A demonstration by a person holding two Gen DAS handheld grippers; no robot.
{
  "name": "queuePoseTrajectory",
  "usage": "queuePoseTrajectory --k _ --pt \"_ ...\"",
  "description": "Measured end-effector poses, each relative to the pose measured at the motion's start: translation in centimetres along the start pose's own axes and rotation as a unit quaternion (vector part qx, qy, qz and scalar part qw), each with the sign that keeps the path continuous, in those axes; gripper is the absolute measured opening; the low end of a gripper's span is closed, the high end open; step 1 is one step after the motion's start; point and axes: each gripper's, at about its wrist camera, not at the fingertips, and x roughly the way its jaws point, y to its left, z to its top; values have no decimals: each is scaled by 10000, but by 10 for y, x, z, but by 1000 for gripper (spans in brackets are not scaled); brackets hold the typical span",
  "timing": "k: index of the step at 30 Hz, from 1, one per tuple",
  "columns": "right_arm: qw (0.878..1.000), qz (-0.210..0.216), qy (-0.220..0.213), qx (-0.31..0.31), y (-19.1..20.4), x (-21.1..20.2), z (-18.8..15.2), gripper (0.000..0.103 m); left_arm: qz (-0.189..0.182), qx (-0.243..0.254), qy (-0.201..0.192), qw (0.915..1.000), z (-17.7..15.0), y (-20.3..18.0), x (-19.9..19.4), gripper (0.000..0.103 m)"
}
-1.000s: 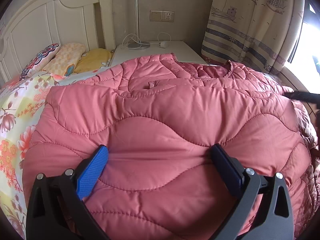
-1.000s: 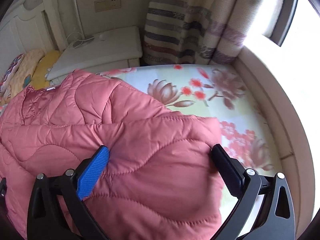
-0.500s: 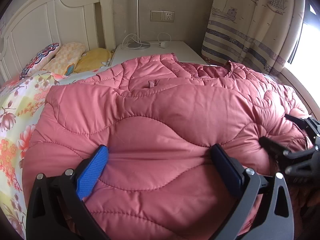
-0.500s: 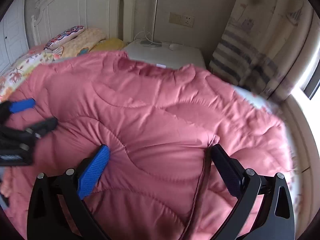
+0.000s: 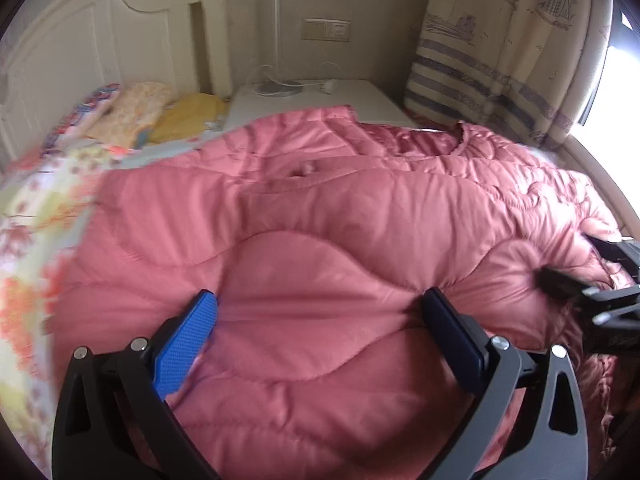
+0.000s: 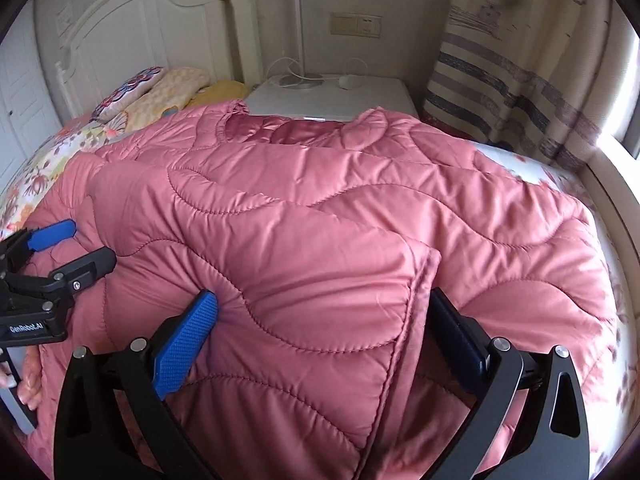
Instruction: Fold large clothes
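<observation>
A large pink quilted jacket [image 5: 320,232] lies spread over the floral bed, also in the right wrist view [image 6: 320,220]. My left gripper [image 5: 320,320] is open, its jaws wide apart with the jacket's near part bulging between them. My right gripper [image 6: 320,320] is open too, straddling a folded-over panel whose seamed edge [image 6: 416,304] runs by its right finger. The right gripper shows at the right edge of the left wrist view [image 5: 592,280]. The left gripper shows at the left of the right wrist view [image 6: 60,252], its fingers apart.
A white headboard [image 6: 160,40] and pillows [image 6: 160,88] are at the far left. A white nightstand [image 6: 332,96] with a lamp base and cables stands behind the jacket. Striped curtains [image 6: 520,60] and a bright window are on the right. Floral bedsheet [image 6: 592,360] shows on the right.
The right gripper swung left from the bed's right side over the jacket, which now has a panel folded across it. The left gripper barely moved.
</observation>
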Motion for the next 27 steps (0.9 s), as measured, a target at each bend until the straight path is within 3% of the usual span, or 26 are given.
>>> queuePoseTrajectory --k 2,4,7,11,13,15,17,19,22,25,27 --pt "9996 27 -219 153 0 -35 -4 98 133 -80 -207 9997 -6 2 -30 101" --pt "9975 380 -604 25 2 -78 -18 98 13 18 -566 9984 -20 6 -70 101" --pt "9965 286 -720 -308 8 -112 -48 98 354 -63 -627 9974 -46 19 -94 101" --pt "9988 33 -80 -477 11 -86 -81 98 302 -366 -112 9988 -71 28 -74 101" --pt "9975 -105 510 -470 12 -55 -95 98 586 -162 424 9973 -82 24 -45 101" --pt "9992 159 270 -248 4 -53 -101 99 522 -179 370 9978 -84 25 -44 101" --pt "9991 96 340 -249 3 -63 -100 98 537 -203 429 9974 -82 28 -52 101" --pt "9994 177 188 -245 4 -85 -102 98 529 -294 120 9981 -85 31 -78 101" --pt "9985 386 -146 -353 7 -122 -116 98 215 -335 -105 9992 -99 24 -110 101" --pt "9973 541 -189 -453 12 -135 -136 98 43 -46 -48 10000 -120 7 -118 101" --pt "9974 339 103 -627 17 -120 -152 98 224 284 247 9990 -138 -8 -102 101"
